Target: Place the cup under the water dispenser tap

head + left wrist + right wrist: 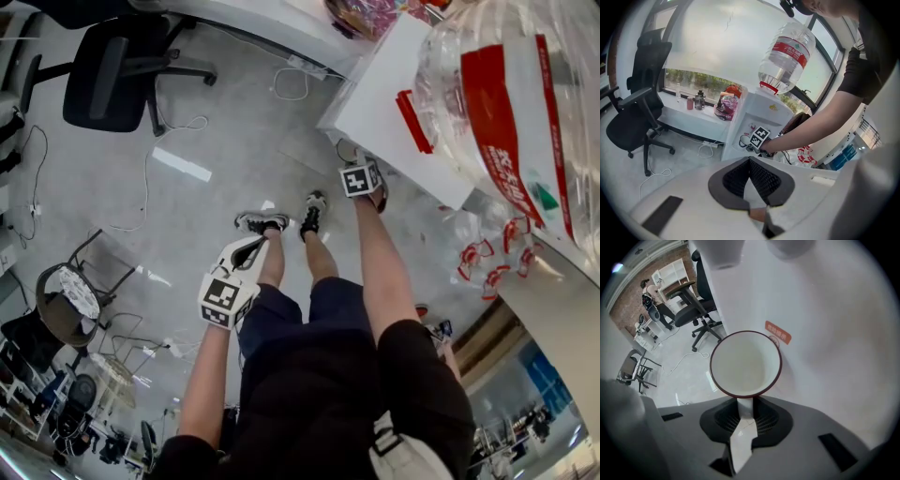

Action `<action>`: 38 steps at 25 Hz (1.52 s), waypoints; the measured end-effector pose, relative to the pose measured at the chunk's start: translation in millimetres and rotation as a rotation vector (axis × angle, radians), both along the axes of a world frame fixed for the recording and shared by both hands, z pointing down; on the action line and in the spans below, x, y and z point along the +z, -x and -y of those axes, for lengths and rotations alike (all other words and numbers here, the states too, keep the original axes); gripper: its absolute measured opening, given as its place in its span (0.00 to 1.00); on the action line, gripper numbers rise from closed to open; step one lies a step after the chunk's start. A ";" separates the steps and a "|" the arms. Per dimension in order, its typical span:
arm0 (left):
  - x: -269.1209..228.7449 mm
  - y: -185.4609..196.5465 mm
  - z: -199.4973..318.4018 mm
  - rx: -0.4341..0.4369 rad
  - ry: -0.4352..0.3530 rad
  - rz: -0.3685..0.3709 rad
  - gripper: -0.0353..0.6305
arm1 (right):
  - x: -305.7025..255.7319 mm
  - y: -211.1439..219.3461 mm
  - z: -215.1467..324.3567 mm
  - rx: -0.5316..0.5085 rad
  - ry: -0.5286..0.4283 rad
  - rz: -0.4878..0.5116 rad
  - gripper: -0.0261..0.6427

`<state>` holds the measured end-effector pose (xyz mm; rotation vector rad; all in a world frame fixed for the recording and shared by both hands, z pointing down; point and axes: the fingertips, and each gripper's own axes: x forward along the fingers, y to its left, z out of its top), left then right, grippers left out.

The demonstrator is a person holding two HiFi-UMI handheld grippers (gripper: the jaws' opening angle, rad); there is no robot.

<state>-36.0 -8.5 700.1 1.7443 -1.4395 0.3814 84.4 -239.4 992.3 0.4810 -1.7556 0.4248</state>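
Observation:
A white cup with a dark red rim hangs from my right gripper, whose jaws are shut on its handle. The cup is empty and sits close against the white front of the water dispenser, below two white taps at the top of the right gripper view. In the head view the right gripper reaches in at the dispenser, under the big water bottle. My left gripper hangs lower over the floor, shut and holding nothing. In its own view its pads meet at the tip.
An orange label is stuck on the dispenser front. A black office chair stands at the far left, with cables and a power strip on the floor. Red-and-white plastic bags lie beside the dispenser.

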 end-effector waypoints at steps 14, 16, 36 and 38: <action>14.9 -4.0 -7.7 -0.002 0.017 -0.012 0.05 | 15.1 -0.1 0.3 0.017 -0.016 0.012 0.11; 15.3 -4.7 -8.6 0.000 0.020 -0.013 0.05 | 15.2 1.3 -0.1 0.011 -0.016 0.019 0.11; -5.1 3.8 13.5 -0.011 -0.038 0.004 0.05 | -34.0 -9.0 -23.6 -0.121 -0.118 0.067 0.28; -7.8 2.7 17.9 -0.009 -0.049 0.002 0.05 | -43.8 -14.2 -37.8 -0.126 -0.105 0.083 0.28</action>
